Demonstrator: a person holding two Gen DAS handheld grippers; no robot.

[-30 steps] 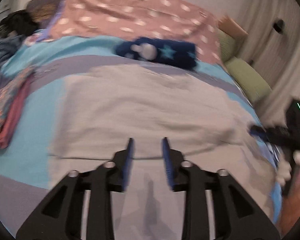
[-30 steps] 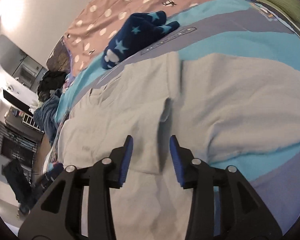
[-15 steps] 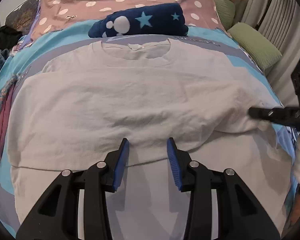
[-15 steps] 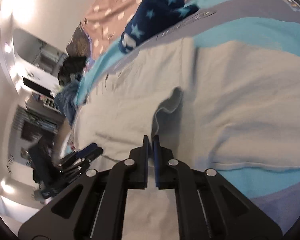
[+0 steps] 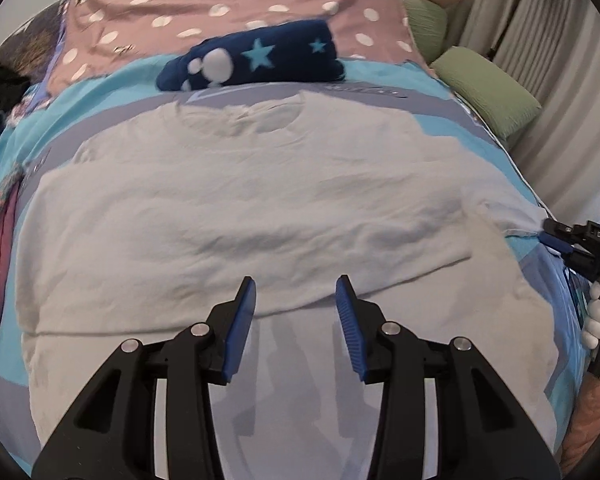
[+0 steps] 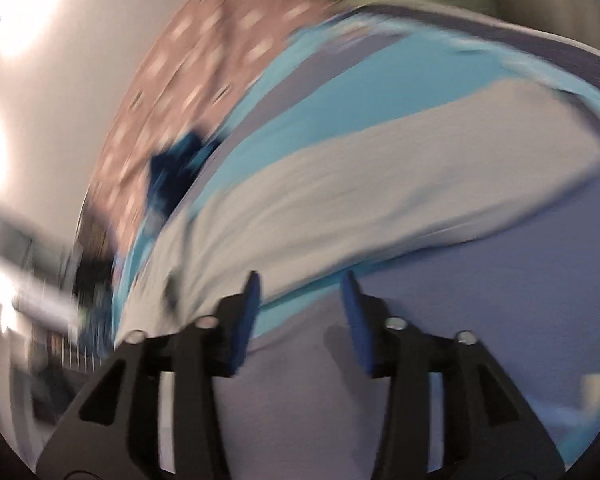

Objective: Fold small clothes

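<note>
Bedding lay under a white shirt [image 5: 260,208] spread flat for folding, both grippers, left [image 5: 296,312] and right [image 6: 300,308], spread and empty, the right's jaws just opened off its sleeve; next, I judged, a fresh grip.

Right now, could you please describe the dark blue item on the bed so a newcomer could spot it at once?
Start at the bed's pink polka-dot cover. At its near edge, just beyond the collar of the white shirt, lies a rolled navy fleece. Only it has light-blue stars and a white paw print.
</note>
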